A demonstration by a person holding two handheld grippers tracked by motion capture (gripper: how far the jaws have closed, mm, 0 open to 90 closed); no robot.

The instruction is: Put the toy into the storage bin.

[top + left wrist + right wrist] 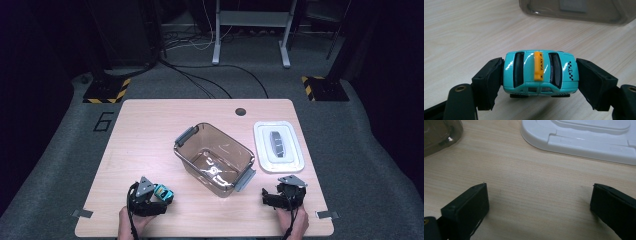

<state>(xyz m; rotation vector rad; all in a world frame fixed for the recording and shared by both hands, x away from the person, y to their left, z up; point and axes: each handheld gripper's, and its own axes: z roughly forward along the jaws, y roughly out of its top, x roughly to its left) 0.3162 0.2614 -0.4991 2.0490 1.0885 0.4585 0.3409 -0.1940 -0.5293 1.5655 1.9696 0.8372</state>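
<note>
A turquoise toy taxi [540,72] with a yellow roof sign stands on its wheels on the wooden table [145,145], near the front left. My left gripper [540,82] is shut on it, one black pad pressing each end of the car. From above, the taxi [164,193] pokes out to the right of the left gripper [159,197]. My right gripper [272,198] rests at the front right, its jaws wide apart over bare wood in the right gripper view [537,202].
A clear brownish plastic bin [186,135] with grey handles stands empty at the table's middle. Its white lid [295,150] lies flat to the right, just beyond the right gripper. Floor cables and stand legs lie past the far edge.
</note>
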